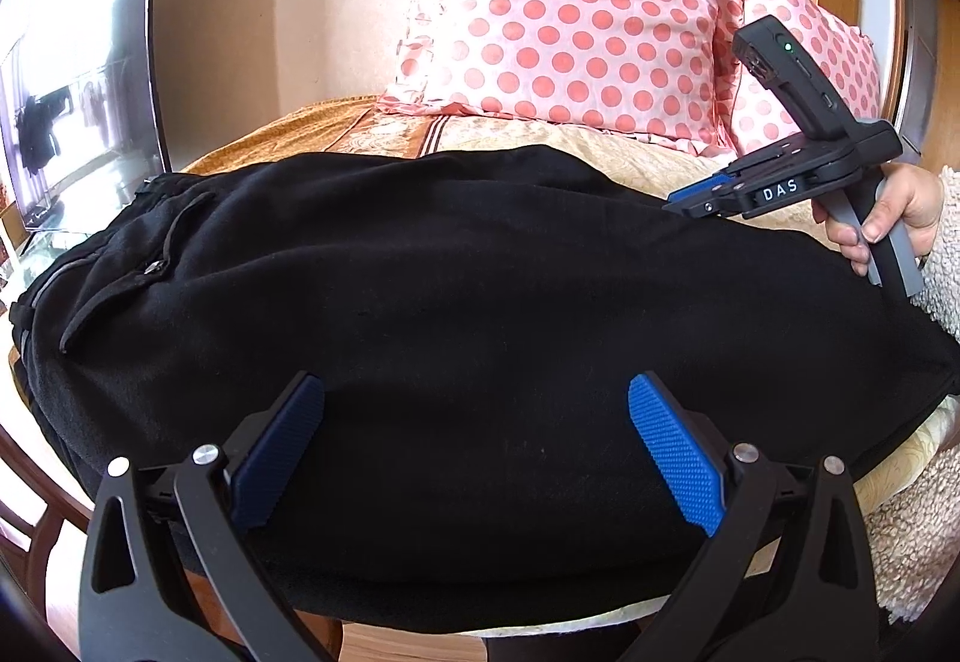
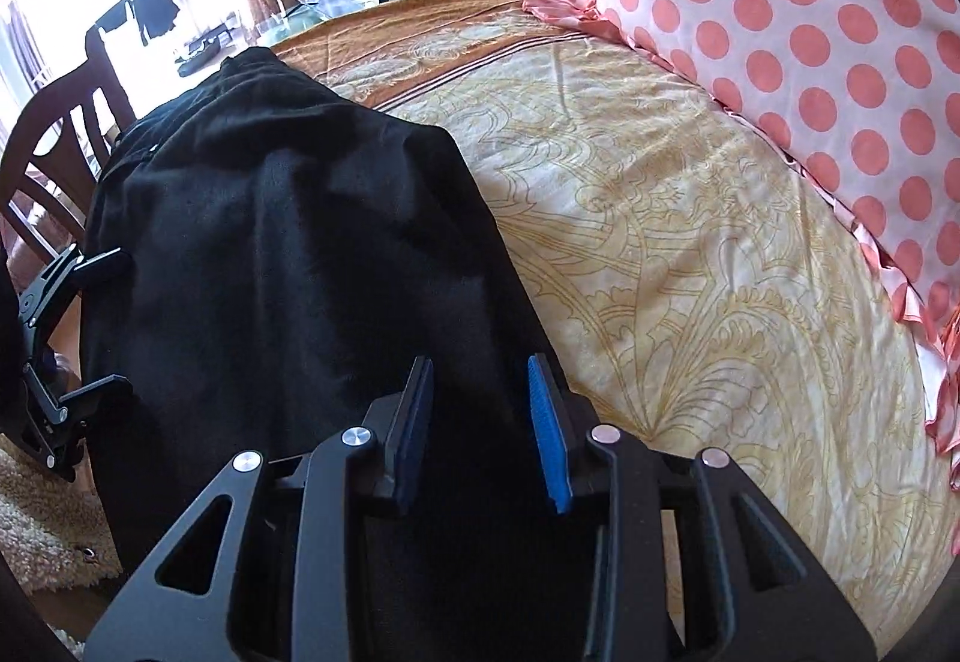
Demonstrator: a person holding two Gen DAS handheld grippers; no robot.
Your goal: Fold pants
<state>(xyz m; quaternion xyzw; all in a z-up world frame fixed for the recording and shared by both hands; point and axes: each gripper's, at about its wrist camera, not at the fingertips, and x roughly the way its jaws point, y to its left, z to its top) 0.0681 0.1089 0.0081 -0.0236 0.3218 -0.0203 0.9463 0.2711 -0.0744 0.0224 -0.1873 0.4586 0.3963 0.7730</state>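
Black pants point(image 1: 456, 302) lie flat across the bed, waistband and zip pocket at the left, and they also show in the right wrist view point(image 2: 288, 254). My left gripper point(image 1: 474, 410) is open, its blue pads spread wide just above the near edge of the pants, holding nothing. My right gripper point(image 2: 480, 404) is open over the leg end of the pants, the jaws apart with cloth below them. The right gripper also shows in the left wrist view point(image 1: 678, 203) at the far right edge of the pants. The left gripper shows in the right wrist view point(image 2: 114, 326) at the left edge.
A yellow patterned bedspread point(image 2: 690, 242) covers the bed. Pink polka-dot pillows point(image 1: 570, 8) lean at the back. A wooden chair point(image 2: 54, 146) and a glass table stand beyond the bed's left end. A shaggy rug point(image 2: 36, 518) lies on the floor.
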